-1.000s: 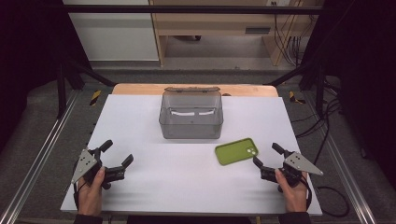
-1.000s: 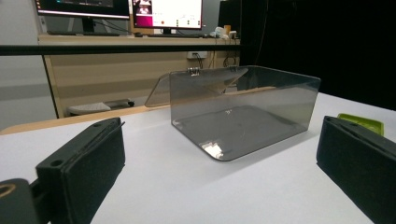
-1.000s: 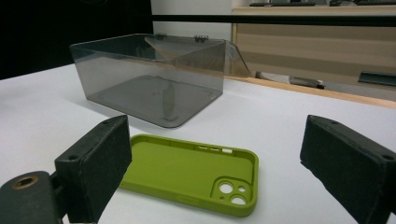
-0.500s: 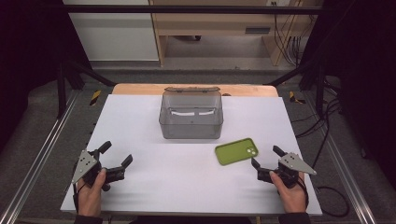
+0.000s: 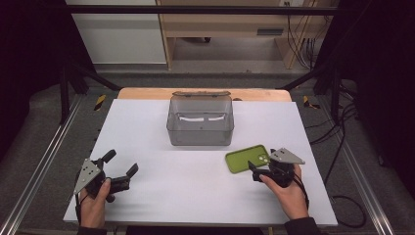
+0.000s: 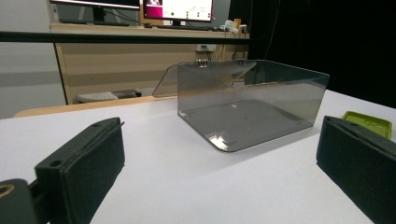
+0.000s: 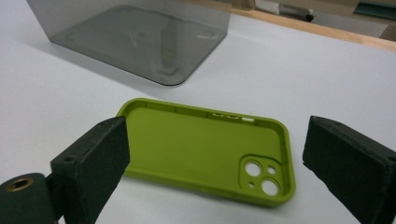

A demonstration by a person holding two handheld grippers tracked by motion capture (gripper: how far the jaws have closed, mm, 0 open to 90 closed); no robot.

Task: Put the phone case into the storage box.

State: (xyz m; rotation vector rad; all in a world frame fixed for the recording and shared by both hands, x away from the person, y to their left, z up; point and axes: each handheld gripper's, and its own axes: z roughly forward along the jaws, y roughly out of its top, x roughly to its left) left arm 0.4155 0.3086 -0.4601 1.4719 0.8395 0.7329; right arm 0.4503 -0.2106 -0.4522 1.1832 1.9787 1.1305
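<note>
1. The left hand-held gripper (image 5: pixel 119 171) sits at about 8 o'clock on the white counter (image 5: pixel 195 186), held in the person's left hand (image 5: pixel 93 205). Its jaws are spread wide with nothing between them, and they point toward 2 o'clock.
2. In the left gripper view, that gripper's two black jaws rise at the lower corners, far apart, with bare counter between them.
3. The right hand-held gripper (image 5: pixel 258 168) is at about 4 o'clock on the counter, held in the person's right hand (image 5: pixel 288 193), with the grey three-cornered plate on top. Its jaws are spread, not pinching anything.
4. The green phone case (image 5: pixel 247 157) lies flat on the counter, open side up, just ahead of the right gripper at roughly 4 o'clock from the counter's middle.
5. In the right gripper view, the phone case (image 7: pixel 205 151) lies between and just beyond the two spread jaws. Its camera cutouts sit at the corner nearer the right jaw. Whether either jaw touches the case cannot be told.
6. The smoky clear plastic box (image 5: pixel 199 120) stands farther off at 12 o'clock, toward the far edge of the counter, well apart from both grippers and near the case. Its hinged lid (image 5: pixel 200 93) is swung open toward the back.
7. In the left gripper view, the box (image 6: pixel 252 105) stands ahead, and an edge of the green case (image 6: pixel 367 123) peeks out at 3 o'clock.
</note>
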